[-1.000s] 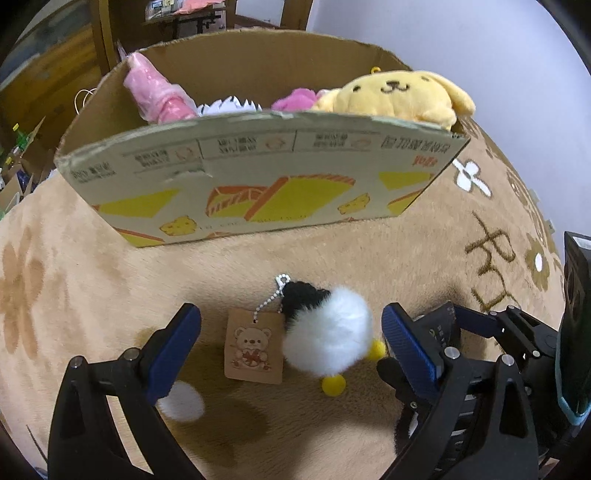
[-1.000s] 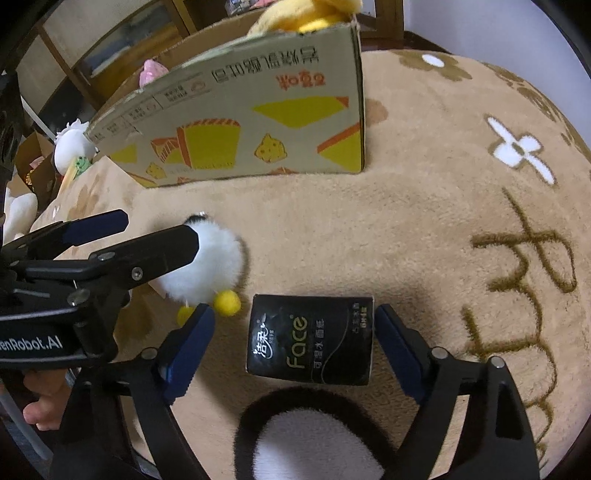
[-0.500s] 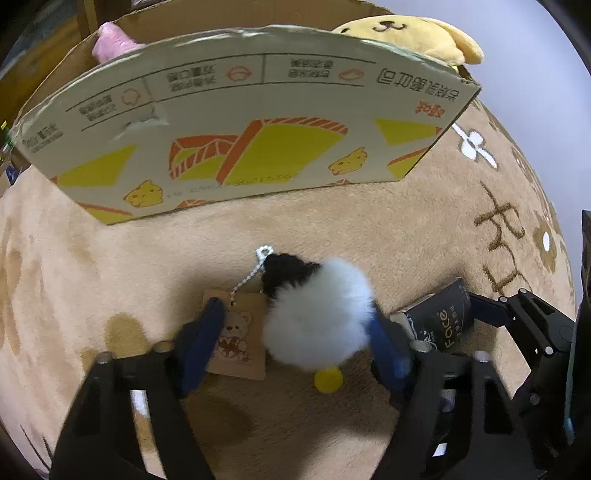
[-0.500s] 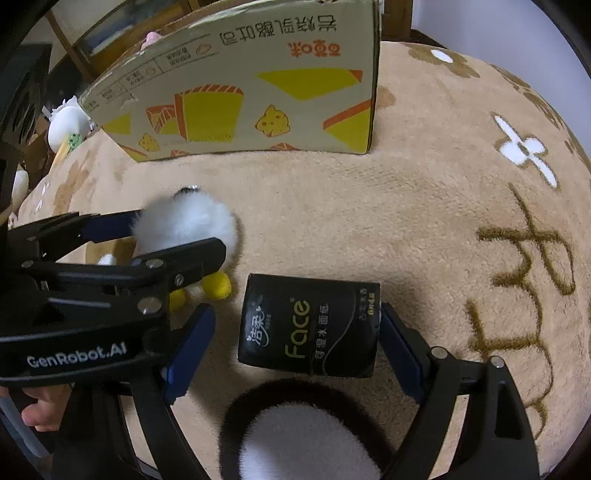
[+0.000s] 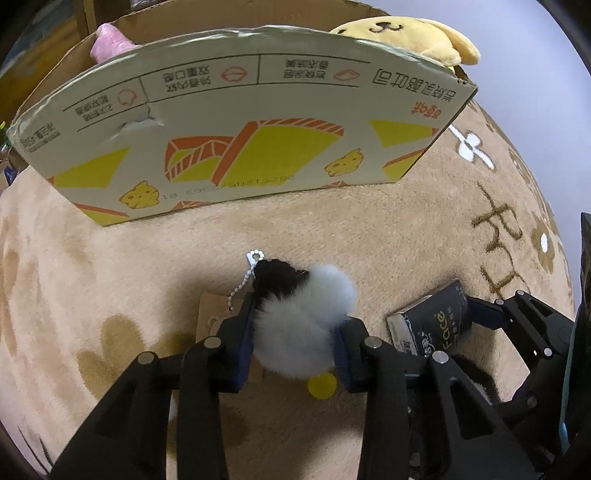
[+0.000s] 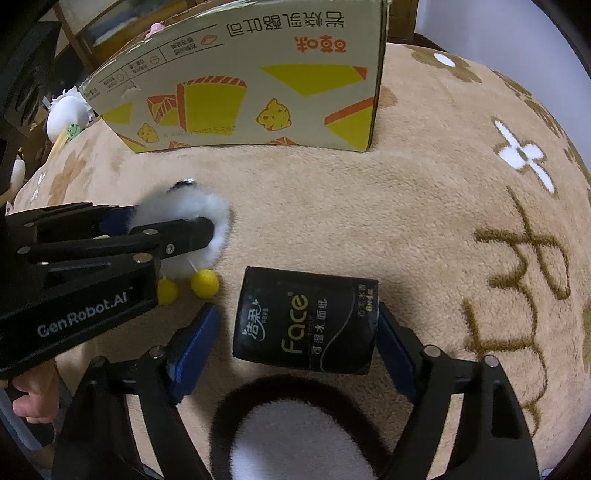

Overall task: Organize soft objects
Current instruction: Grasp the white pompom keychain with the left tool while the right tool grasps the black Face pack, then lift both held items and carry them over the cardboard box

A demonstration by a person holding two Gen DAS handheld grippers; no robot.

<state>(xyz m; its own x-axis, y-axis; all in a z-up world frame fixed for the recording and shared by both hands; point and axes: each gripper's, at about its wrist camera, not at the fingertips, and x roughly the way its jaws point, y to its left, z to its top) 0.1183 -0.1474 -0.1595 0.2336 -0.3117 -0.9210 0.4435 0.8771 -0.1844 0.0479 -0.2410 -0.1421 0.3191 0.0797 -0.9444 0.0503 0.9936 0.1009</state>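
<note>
My left gripper (image 5: 293,341) is shut on a fluffy white pompom toy (image 5: 303,325) with a black head, yellow feet, a bead chain and a paper tag (image 5: 210,321), resting on the tan rug. It also shows in the right wrist view (image 6: 192,218). My right gripper (image 6: 295,332) is open, its blue pads on either side of a black tissue pack (image 6: 306,321) lying on the rug; the right pad looks to touch it. The pack also shows in the left wrist view (image 5: 432,325). A cardboard box (image 5: 240,122) stands behind.
The box holds a yellow dog plush (image 5: 402,31) and a pink item (image 5: 109,38). A black-and-white furry thing (image 6: 295,432) lies under my right gripper. A white plush (image 6: 66,114) sits left of the box. The rug (image 6: 443,221) has flower and letter patterns.
My left gripper moved forward around the pompom toy and closed on it. My right gripper came slightly closer around the tissue pack and stays open.
</note>
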